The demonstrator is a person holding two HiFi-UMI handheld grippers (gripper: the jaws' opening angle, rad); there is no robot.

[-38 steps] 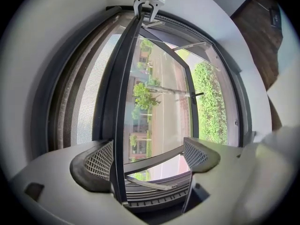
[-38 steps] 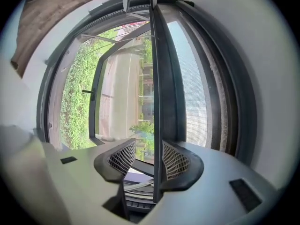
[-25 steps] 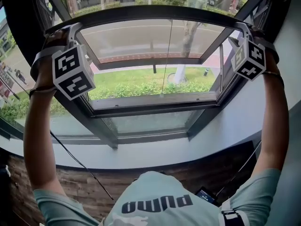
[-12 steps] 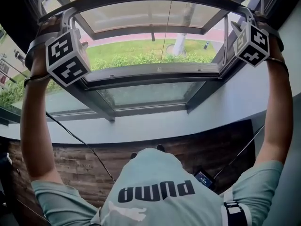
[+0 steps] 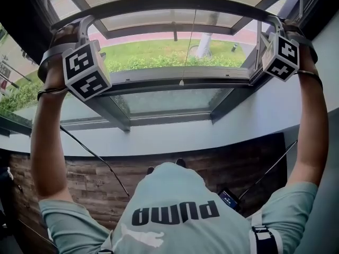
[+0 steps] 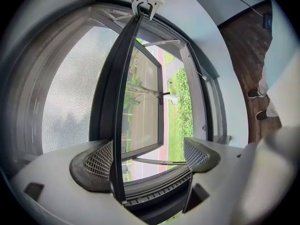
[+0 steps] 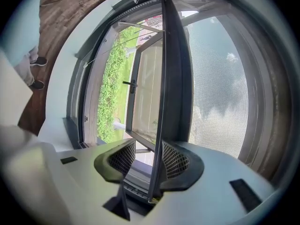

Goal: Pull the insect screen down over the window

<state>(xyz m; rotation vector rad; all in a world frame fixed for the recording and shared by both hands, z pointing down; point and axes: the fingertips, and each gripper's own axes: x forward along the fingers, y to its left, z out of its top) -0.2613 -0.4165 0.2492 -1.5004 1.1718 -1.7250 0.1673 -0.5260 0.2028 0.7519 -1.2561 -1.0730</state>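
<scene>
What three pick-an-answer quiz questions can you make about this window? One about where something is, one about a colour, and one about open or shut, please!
1. Where does the screen's bottom bar run?
A) between the jaws of the left hand-held gripper and the right hand-held gripper
B) above both, untouched
C) below both, untouched

2. What colour is that bar?
A) white
B) red
C) black

3. How is the glass window behind the screen?
A) shut tight
B) swung open outward
C) taken off

Answers:
1 A: each gripper view shows the bar passing between that gripper's two jaws.
2 C: the bar looks black in all three views.
3 B: the pane stands angled outward, away from the room.
</scene>
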